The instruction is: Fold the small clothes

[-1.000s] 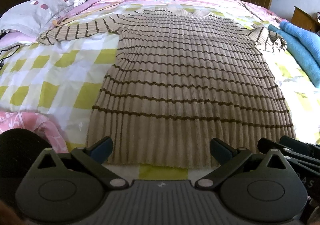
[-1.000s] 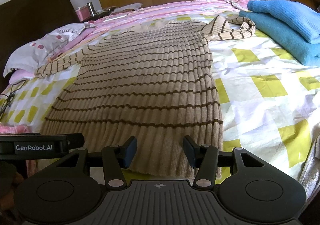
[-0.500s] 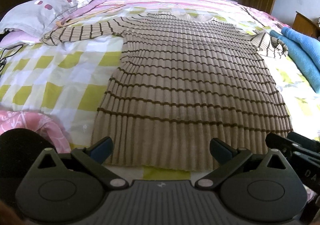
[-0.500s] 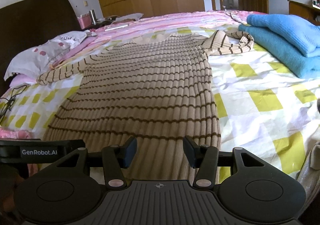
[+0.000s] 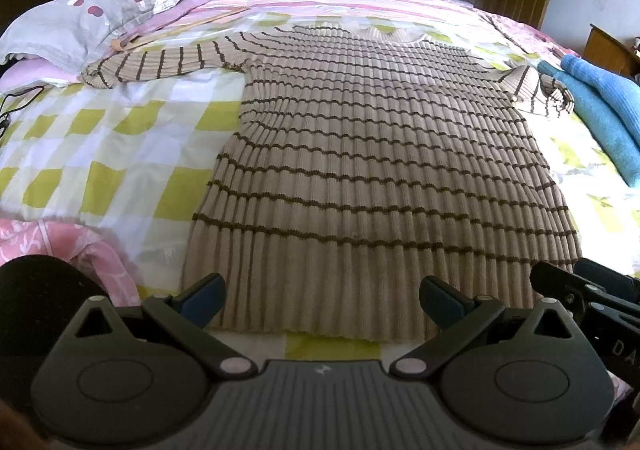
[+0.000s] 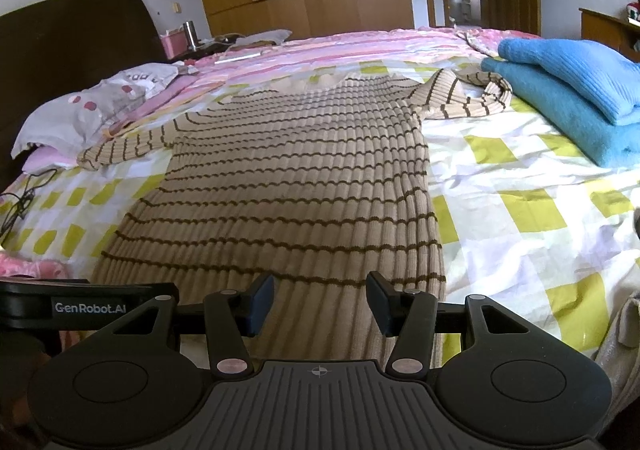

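A beige ribbed sweater with brown stripes (image 5: pixel 380 154) lies flat on the bed, neck at the far end, hem nearest me. Its left sleeve (image 5: pixel 160 62) is stretched out to the left; its right sleeve (image 5: pixel 536 90) is bunched by the blue towels. It also shows in the right wrist view (image 6: pixel 288 186). My left gripper (image 5: pixel 322 300) is open wide and empty, just above the hem. My right gripper (image 6: pixel 320 302) is open and empty over the hem's right part. The right gripper's body shows at the left wrist view's right edge (image 5: pixel 592 294).
The bed has a yellow-and-white checked sheet (image 5: pixel 100 154). Folded blue towels (image 6: pixel 568 90) lie at the right. A grey pillow (image 5: pixel 80 22) and pink bedding (image 5: pixel 48 246) lie at the left. A black cable (image 6: pixel 20 202) lies at the left edge. Wardrobe and door stand behind.
Both grippers have drawn back a little and tilted up, so more of the room shows and the hem sits slightly farther away. Both stay open and empty.
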Demonstrator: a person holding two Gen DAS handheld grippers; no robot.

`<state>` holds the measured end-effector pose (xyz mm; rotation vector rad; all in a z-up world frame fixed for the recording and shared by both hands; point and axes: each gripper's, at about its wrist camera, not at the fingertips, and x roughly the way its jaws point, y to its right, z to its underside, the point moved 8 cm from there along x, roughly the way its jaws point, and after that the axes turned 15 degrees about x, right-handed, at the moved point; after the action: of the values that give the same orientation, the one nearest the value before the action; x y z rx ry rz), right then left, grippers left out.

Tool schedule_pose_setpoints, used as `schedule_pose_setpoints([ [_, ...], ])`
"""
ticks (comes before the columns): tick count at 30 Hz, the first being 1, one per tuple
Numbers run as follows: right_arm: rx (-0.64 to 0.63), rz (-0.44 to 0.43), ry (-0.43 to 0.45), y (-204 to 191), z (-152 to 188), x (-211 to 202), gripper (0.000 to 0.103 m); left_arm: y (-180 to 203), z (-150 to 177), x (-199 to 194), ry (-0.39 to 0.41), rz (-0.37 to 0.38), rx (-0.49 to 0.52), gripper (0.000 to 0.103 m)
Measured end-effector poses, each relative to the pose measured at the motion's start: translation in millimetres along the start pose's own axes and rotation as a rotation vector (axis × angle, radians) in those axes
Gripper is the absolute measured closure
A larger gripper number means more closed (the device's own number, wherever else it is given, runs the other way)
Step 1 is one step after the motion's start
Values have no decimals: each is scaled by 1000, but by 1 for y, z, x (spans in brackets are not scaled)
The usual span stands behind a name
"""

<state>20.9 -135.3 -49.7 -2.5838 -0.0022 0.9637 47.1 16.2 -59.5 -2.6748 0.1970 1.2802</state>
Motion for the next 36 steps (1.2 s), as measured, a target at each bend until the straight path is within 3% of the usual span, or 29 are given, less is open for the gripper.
schedule_pose_setpoints([
  [10,26,-2,10,8,-4,3,52,2,-2,4,-3,-10,11,0],
  [19,43,-25,5,7,-17,10,52,7,-18,1,42,-40,63,0],
  [36,27,-33,-13,4,-33,41,52,11,-46,19,27,-28,95,0],
])
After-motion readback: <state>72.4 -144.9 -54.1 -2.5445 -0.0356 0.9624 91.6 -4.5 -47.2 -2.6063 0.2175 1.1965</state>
